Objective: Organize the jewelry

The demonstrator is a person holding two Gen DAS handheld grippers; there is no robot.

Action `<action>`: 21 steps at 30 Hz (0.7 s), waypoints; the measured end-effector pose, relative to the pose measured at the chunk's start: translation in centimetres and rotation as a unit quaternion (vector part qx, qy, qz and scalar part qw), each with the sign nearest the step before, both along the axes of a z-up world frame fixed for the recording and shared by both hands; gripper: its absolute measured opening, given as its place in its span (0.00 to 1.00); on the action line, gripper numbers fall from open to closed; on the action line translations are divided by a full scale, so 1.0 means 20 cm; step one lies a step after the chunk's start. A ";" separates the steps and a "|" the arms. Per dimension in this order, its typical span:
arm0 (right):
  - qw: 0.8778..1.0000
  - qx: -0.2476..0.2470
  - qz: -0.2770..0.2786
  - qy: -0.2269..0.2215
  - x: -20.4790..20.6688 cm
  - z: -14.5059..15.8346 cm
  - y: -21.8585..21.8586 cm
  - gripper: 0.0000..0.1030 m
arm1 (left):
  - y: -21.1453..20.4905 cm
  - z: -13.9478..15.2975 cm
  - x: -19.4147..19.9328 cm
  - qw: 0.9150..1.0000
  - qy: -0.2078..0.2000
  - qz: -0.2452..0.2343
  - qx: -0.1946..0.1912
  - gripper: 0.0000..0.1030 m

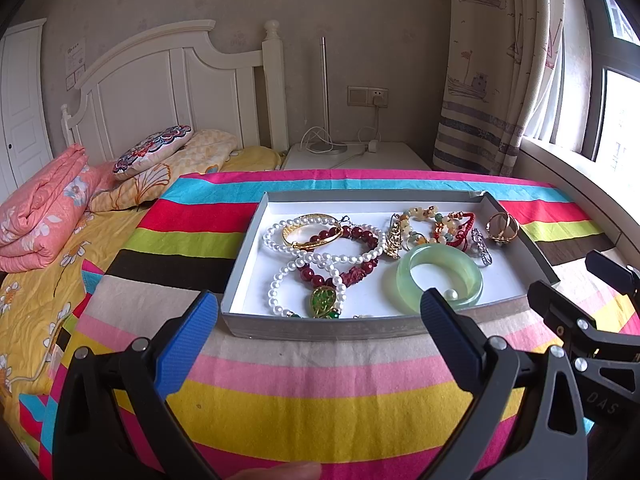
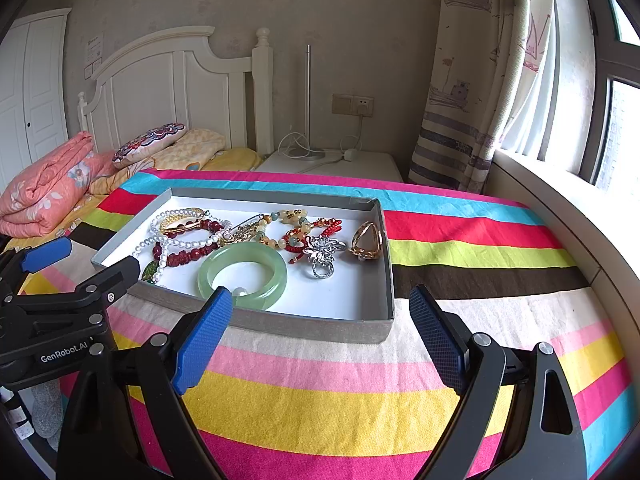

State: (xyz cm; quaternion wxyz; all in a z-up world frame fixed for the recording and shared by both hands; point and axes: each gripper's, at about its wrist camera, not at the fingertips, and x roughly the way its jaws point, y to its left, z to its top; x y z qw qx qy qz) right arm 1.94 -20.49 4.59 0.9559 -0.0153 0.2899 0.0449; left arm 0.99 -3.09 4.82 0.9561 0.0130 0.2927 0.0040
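Left wrist view: the left hand-held gripper [image 1: 320,320] is hovering wide open before the near wall of the tray [image 1: 256,240], holding nothing. The tray is sitting on the table under a striped cloth [image 1: 320,400]. All the jewelry in sight is lying inside the tray: a pearl strand [image 1: 320,258] is crossing dark red beads [image 1: 356,274] and a gold bangle [image 1: 312,230] at the left, a jade bangle [image 1: 440,280] is lying flat near the front with a loose pearl [image 1: 452,294] inside it, and a gold ring [image 1: 502,228] is resting at the far right. The pieces are overlapping in a heap at the left. Right wrist view: the right hand-held gripper [image 2: 320,320] is likewise standing wide open and empty, just short of the tray's near wall, with its left pad in front of the jade bangle. A silver ring [image 2: 324,256] is lying beside the red cord bracelet [image 2: 316,236], the two touching. No jewelry is lying on the cloth outside the tray. Judgement: the pieces are gathered in one tray but tangled; this would fit either pieces waiting to be sorted out or pieces already collected into the tray.
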 end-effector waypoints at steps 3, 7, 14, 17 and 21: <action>1.000 -0.001 0.000 0.000 0.00 0.00 0.00 0.84 | 0.00 0.00 0.00 1.000 0.000 0.000 0.000 0.98; 1.000 -0.001 0.000 0.000 0.00 0.00 0.00 0.84 | -0.01 -0.02 0.00 1.000 0.002 -0.003 0.004 0.98; 1.000 -0.001 0.000 0.000 0.00 0.00 0.00 0.84 | -0.01 -0.03 -0.01 1.000 0.002 -0.004 0.006 0.98; 1.000 -0.001 0.000 0.000 0.00 0.00 0.00 0.84 | -0.02 -0.02 -0.01 1.000 0.002 -0.004 0.006 0.98; 1.000 -0.001 0.000 -0.001 0.00 0.00 0.00 0.84 | -0.02 -0.03 -0.01 1.000 0.004 -0.003 0.010 0.98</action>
